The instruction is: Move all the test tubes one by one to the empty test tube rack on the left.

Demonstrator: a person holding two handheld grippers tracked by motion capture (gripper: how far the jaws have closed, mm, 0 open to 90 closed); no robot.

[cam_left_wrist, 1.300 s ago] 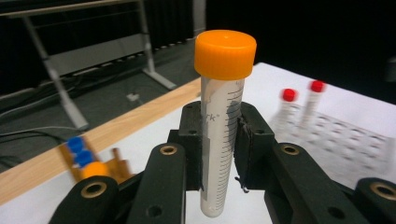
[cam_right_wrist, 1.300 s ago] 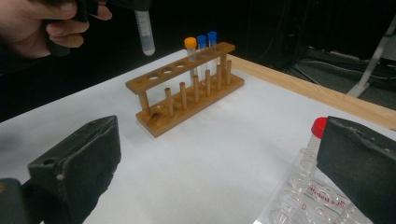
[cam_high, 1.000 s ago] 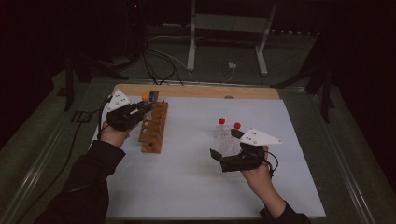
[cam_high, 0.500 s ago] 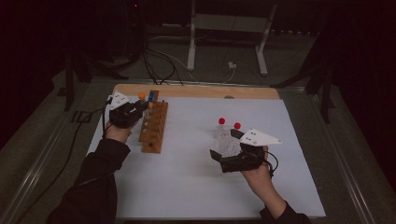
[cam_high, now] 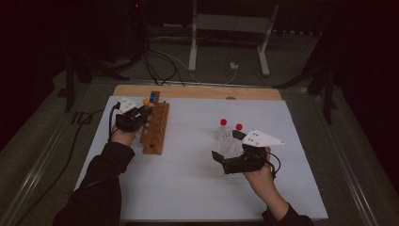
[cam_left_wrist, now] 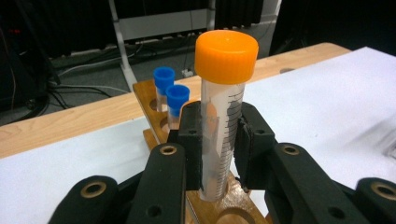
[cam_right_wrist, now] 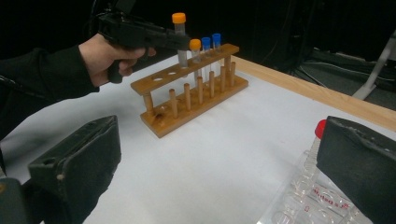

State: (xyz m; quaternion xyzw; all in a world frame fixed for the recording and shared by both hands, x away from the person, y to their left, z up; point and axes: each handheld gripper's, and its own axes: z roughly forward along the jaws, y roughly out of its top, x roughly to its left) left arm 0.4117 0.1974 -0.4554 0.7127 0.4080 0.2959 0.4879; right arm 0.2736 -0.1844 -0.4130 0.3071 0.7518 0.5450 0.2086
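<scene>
Both arms wear black long sleeves (cam_high: pixel 101 176) that end at the wrists. The left gripper (cam_left_wrist: pixel 219 135) is matte black plastic, its arms set with brass-ringed screw holes, its pads blocky. The right gripper (cam_right_wrist: pixel 219 163) has broad, scuffed black pads. Each carries a pale three-cornered plate (cam_high: pixel 263 138) dotted with small holes, and a black cable (cam_high: pixel 112 120) trails off.
</scene>
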